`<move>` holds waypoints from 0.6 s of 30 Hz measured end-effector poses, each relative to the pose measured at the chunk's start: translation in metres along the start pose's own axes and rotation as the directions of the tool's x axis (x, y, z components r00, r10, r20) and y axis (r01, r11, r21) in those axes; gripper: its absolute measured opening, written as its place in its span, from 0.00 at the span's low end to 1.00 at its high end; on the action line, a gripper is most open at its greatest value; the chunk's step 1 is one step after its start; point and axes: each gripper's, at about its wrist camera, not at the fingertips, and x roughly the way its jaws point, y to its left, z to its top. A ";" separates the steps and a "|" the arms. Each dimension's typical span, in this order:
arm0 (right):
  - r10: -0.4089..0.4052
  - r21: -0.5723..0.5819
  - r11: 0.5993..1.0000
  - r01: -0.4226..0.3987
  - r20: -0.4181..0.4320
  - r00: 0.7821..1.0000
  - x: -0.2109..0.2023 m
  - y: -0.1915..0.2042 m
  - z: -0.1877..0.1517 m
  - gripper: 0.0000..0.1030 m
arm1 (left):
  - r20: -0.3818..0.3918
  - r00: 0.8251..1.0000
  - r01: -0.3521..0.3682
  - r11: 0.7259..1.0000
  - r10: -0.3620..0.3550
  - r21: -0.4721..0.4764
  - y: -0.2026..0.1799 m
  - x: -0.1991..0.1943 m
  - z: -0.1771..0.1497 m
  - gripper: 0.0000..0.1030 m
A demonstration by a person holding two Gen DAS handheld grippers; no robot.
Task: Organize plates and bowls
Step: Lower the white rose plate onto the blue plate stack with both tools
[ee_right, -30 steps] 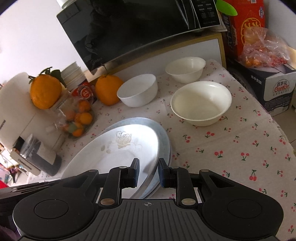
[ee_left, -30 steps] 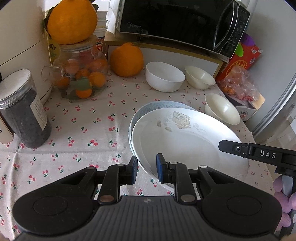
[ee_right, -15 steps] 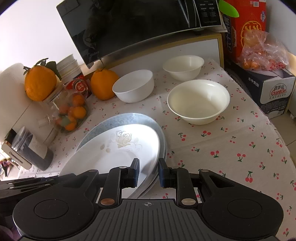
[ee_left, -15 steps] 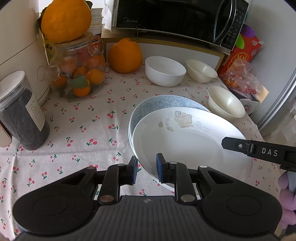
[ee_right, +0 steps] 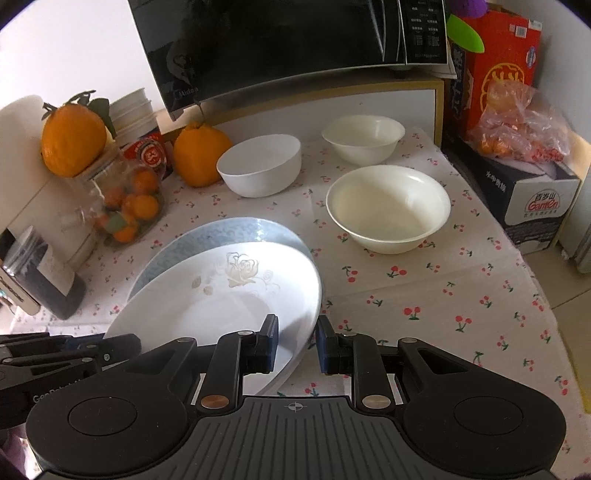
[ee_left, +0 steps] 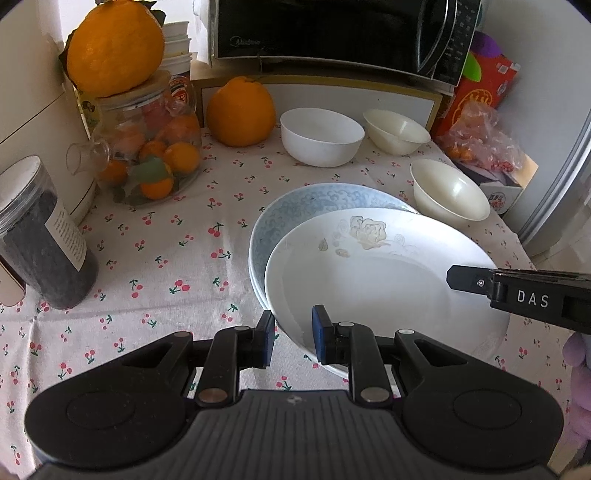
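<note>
A white rose-patterned plate (ee_left: 384, 273) (ee_right: 221, 295) lies on top of a blue-patterned plate (ee_left: 310, 206) (ee_right: 221, 232) on the cherry tablecloth. My left gripper (ee_left: 293, 338) is shut on the white plate's near-left rim. My right gripper (ee_right: 297, 343) is shut on its right rim, and its finger also shows in the left wrist view (ee_left: 517, 291). Three bowls stand beyond: a white one (ee_left: 321, 136) (ee_right: 260, 164), a small cream one (ee_left: 397, 131) (ee_right: 364, 138) and a larger cream one (ee_left: 448, 190) (ee_right: 388, 206).
A microwave (ee_left: 332, 33) sits on a shelf at the back. A glass jar of oranges (ee_left: 147, 155), a large orange (ee_left: 240, 110) and a dark canister (ee_left: 40, 236) stand at the left. A red box (ee_right: 495, 70) and a bag of fruit (ee_right: 524, 125) stand at the right.
Both grippers have pulled back a little with the white plate, which has slid toward me over the blue plate, showing more of the blue rim.
</note>
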 end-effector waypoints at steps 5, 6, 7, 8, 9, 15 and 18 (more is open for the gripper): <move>-0.029 -0.032 0.999 0.029 -0.009 1.000 -0.002 0.005 0.001 0.21 | 0.000 1.000 -0.013 1.000 0.013 0.012 -0.002 0.001 0.000 0.19; -0.034 -0.036 0.999 0.034 -0.012 0.999 -0.003 0.006 0.001 0.21 | 0.000 1.000 -0.016 1.000 0.016 0.014 -0.002 0.001 0.000 0.19; -0.039 -0.041 0.998 0.039 -0.014 0.999 -0.003 0.007 0.001 0.21 | 0.001 1.000 -0.019 1.000 0.019 0.018 -0.003 0.001 0.000 0.19; -0.046 -0.050 0.998 0.045 -0.015 0.999 -0.004 0.008 0.001 0.21 | 0.002 1.000 -0.022 1.000 0.022 0.021 -0.003 0.001 0.000 0.19; -0.053 -0.059 0.997 0.052 -0.016 0.998 -0.004 0.009 0.002 0.21 | 0.002 1.000 -0.024 0.999 0.024 0.023 -0.003 0.001 0.000 0.19; -0.100 -0.118 0.988 0.098 -0.016 0.995 -0.007 0.019 0.002 0.21 | 0.004 0.999 -0.037 0.999 0.037 0.036 -0.005 0.002 0.000 0.19; -0.123 -0.149 0.982 0.120 -0.015 0.992 -0.008 0.024 0.002 0.21 | 0.005 0.999 -0.040 0.998 0.040 0.041 -0.006 0.002 0.000 0.19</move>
